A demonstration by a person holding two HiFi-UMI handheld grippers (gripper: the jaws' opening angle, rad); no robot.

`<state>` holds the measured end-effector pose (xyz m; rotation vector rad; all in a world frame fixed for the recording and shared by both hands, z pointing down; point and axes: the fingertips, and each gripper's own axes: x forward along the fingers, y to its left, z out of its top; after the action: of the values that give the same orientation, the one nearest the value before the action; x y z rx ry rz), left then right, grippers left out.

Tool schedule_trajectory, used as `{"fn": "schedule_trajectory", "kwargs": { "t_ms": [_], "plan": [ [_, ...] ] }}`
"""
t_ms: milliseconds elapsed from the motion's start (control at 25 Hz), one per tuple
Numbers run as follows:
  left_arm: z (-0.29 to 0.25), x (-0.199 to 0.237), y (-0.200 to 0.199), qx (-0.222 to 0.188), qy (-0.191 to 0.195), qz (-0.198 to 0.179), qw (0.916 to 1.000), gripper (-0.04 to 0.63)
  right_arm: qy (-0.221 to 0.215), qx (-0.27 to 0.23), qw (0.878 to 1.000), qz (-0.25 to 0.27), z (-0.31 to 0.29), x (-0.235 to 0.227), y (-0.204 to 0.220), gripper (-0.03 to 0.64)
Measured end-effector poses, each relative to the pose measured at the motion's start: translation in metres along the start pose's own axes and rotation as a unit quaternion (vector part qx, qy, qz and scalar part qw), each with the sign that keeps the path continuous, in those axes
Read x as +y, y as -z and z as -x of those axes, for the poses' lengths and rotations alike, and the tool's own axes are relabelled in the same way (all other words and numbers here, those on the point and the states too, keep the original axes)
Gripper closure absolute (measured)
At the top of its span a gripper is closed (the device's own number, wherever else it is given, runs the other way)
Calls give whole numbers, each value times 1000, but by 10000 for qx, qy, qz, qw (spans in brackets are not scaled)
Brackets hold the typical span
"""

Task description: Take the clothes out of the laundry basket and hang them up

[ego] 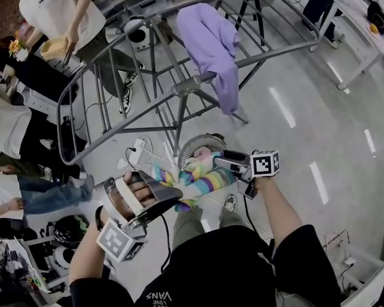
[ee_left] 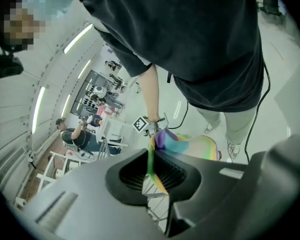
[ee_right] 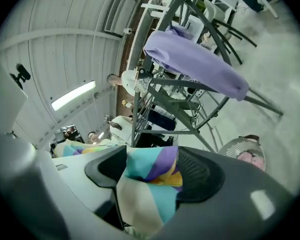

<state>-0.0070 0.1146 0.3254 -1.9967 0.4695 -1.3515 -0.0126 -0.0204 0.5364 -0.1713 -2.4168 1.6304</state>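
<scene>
A rainbow-striped garment (ego: 198, 179) hangs stretched between my two grippers, above a grey slotted laundry basket (ego: 193, 143) with a pink item in it. My left gripper (ego: 173, 196) is shut on a thin edge of the striped garment (ee_left: 190, 146), which runs out between the jaws of the left gripper (ee_left: 152, 176). My right gripper (ego: 225, 162) has its jaws wide apart, and a bunched fold of the garment (ee_right: 150, 176) lies loosely between them. A purple garment (ego: 214, 50) is draped over the metal drying rack (ego: 179, 88) behind.
The rack's curved rails (ee_right: 160, 91) stand just beyond the basket (ee_right: 245, 151). Several people are at the left, one in a white shirt (ego: 51, 8). Cables (ego: 137, 152) lie on the floor. A white table (ego: 358, 24) is at the top right.
</scene>
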Motion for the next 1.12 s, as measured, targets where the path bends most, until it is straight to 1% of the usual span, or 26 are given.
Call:
{"fn": "schedule_trajectory", "kwargs": {
  "t_ms": [40, 80, 120, 160, 200, 280, 400, 520, 680, 800, 1000, 1120],
  "plan": [
    [-1, -1, 2, 10, 5, 87, 10000, 558, -122, 109, 9999, -35, -3, 1, 1, 306],
    [-1, -2, 5, 26, 5, 198, 9998, 558, -195, 196, 9996, -24, -5, 3, 3, 341],
    [-2, -3, 8, 47, 2, 318, 9995, 558, -188, 245, 9995, 45, -6, 3, 4, 405],
    [-3, -4, 12, 72, -2, 428, 9991, 558, -99, 254, 9995, 167, -6, 2, 4, 493],
    [-5, -5, 16, 102, -3, 519, 9986, 558, 29, 236, 9992, 314, -6, 0, 4, 598],
    [-9, -10, 22, 159, 5, 646, 9978, 558, 192, 168, 9981, 556, -4, 1, 3, 600],
    [-15, -18, 27, 201, -7, 797, 9966, 558, 243, -29, 9967, 776, 0, 7, -3, 601],
    [-21, -24, 32, 246, -49, 1023, 9944, 558, 227, -255, 9946, 975, 7, 18, -13, 603],
    [-31, -37, 33, 278, -72, 1358, 9903, 558, 92, -493, 9891, 1383, 18, 48, -30, 603],
    [-45, -46, 29, 249, -136, 1704, 9850, 558, -26, -574, 9812, 1842, 23, 75, -45, 603],
    [-68, -60, 28, 241, -239, 2226, 9743, 557, -313, -910, 9677, 2331, 30, 128, -80, 603],
    [-82, -65, 28, 257, -320, 2531, 9666, 557, -417, -984, 9582, 2655, 34, 155, -96, 603]
  ]
}}
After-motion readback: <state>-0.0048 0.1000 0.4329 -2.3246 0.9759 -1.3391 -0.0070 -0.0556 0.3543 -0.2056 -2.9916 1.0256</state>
